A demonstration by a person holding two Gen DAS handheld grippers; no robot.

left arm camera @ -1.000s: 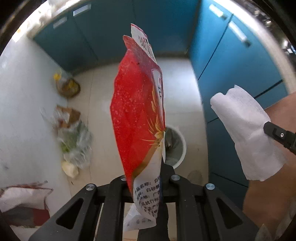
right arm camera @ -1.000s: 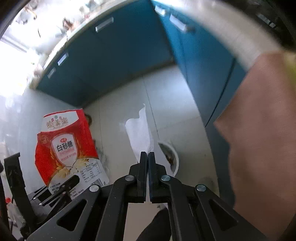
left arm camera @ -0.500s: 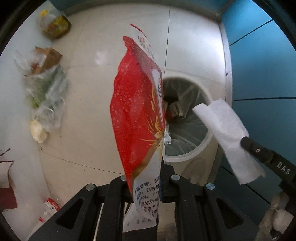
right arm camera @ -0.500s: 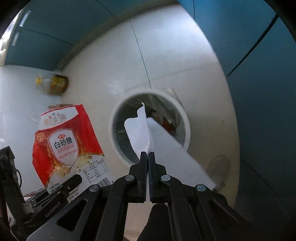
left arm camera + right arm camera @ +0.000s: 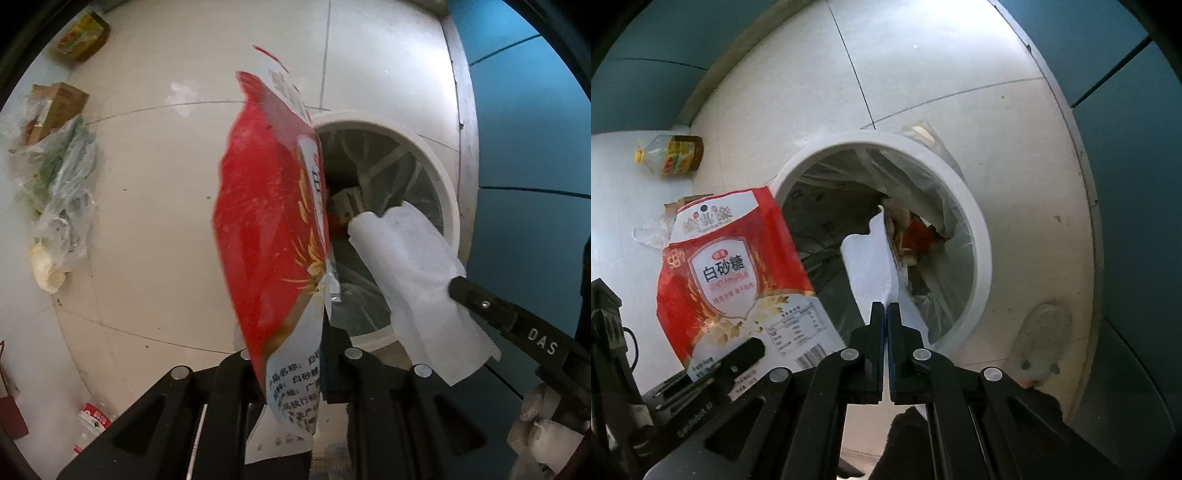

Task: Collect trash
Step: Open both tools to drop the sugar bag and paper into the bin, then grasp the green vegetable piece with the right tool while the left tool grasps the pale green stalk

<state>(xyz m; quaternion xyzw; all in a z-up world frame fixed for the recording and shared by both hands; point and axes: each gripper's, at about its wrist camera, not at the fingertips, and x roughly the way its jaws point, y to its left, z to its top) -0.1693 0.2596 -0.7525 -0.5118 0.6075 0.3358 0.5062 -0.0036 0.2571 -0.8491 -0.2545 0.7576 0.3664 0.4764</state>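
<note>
My left gripper (image 5: 295, 354) is shut on a red and white sugar bag (image 5: 269, 236), held upright over the near left rim of a white round trash bin (image 5: 443, 173). The bag also shows in the right wrist view (image 5: 735, 273). My right gripper (image 5: 885, 314) is shut on a white paper tissue (image 5: 871, 266), held over the bin's (image 5: 979, 243) opening. In the left wrist view the tissue (image 5: 417, 280) hangs at the right of the bag. The bin is lined with clear plastic and holds some trash.
Blue cabinets (image 5: 524, 129) stand close behind the bin. On the tiled floor lie an oil bottle (image 5: 670, 155), a pile of plastic bags and cardboard (image 5: 55, 177), and a plastic bottle (image 5: 92, 424). A grey stain (image 5: 1041, 339) lies beside the bin.
Both grippers have come down closer to the bin, which now looks larger. The bag and the tissue stay held and now hang over the bin's opening.
</note>
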